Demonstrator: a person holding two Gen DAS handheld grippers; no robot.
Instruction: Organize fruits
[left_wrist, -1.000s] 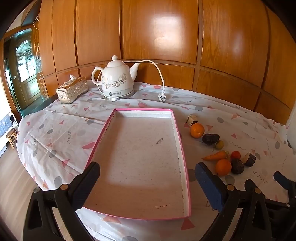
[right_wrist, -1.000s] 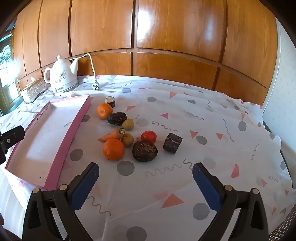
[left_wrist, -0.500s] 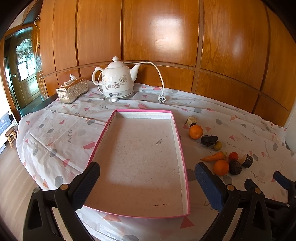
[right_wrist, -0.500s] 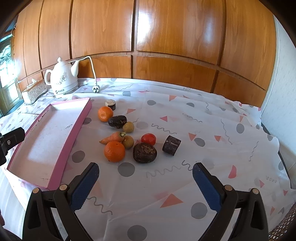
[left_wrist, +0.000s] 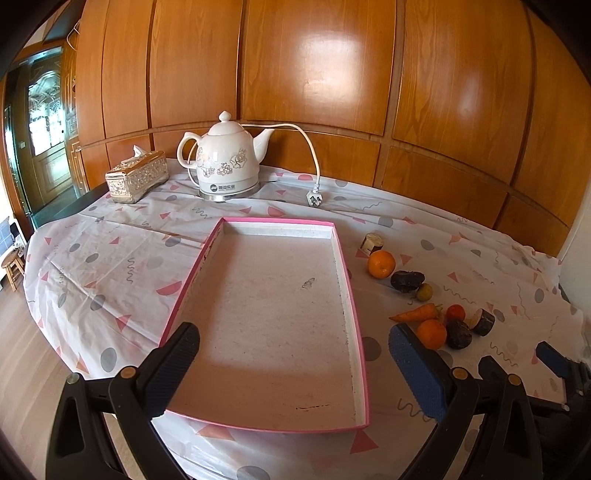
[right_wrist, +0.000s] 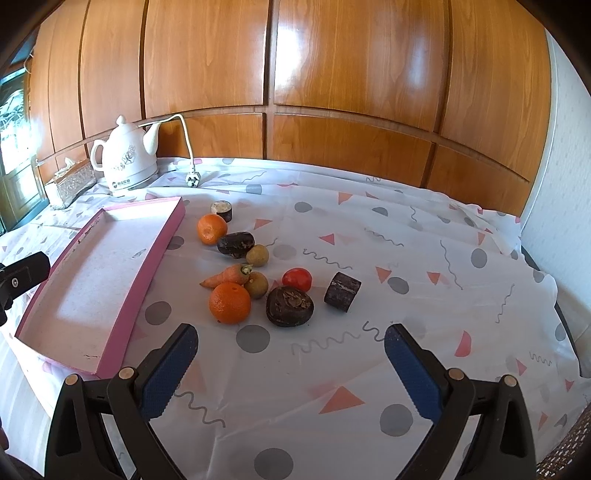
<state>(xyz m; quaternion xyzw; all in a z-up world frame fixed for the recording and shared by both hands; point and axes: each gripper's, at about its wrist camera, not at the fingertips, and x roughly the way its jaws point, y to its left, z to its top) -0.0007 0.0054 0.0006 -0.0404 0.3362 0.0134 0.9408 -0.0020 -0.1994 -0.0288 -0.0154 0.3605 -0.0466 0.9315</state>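
A pink-rimmed tray (left_wrist: 352, 295) lies empty on the table; it also shows in the right wrist view (right_wrist: 147, 260). Fruit lies loose to its right: two oranges (right_wrist: 229, 302) (right_wrist: 211, 229), a carrot (right_wrist: 223, 277), a tomato (right_wrist: 297, 279), a dark round fruit (right_wrist: 290, 306), a dark oblong fruit (right_wrist: 235, 244), two small tan fruits (right_wrist: 257, 255) and two dark cut cylinders (right_wrist: 342, 291). My left gripper (left_wrist: 291, 363) is open and empty over the tray's near end. My right gripper (right_wrist: 290, 363) is open and empty, nearer than the fruit.
A white kettle (left_wrist: 227, 162) with a cord and plug (left_wrist: 314, 199) stands at the back. A silver tissue box (left_wrist: 136, 181) stands to its left. A patterned cloth (right_wrist: 406, 258) covers the table. A wood-panelled wall runs behind.
Both grippers have drawn back and risen a little, so the tray and fruit look slightly farther. Nothing on the table has moved.
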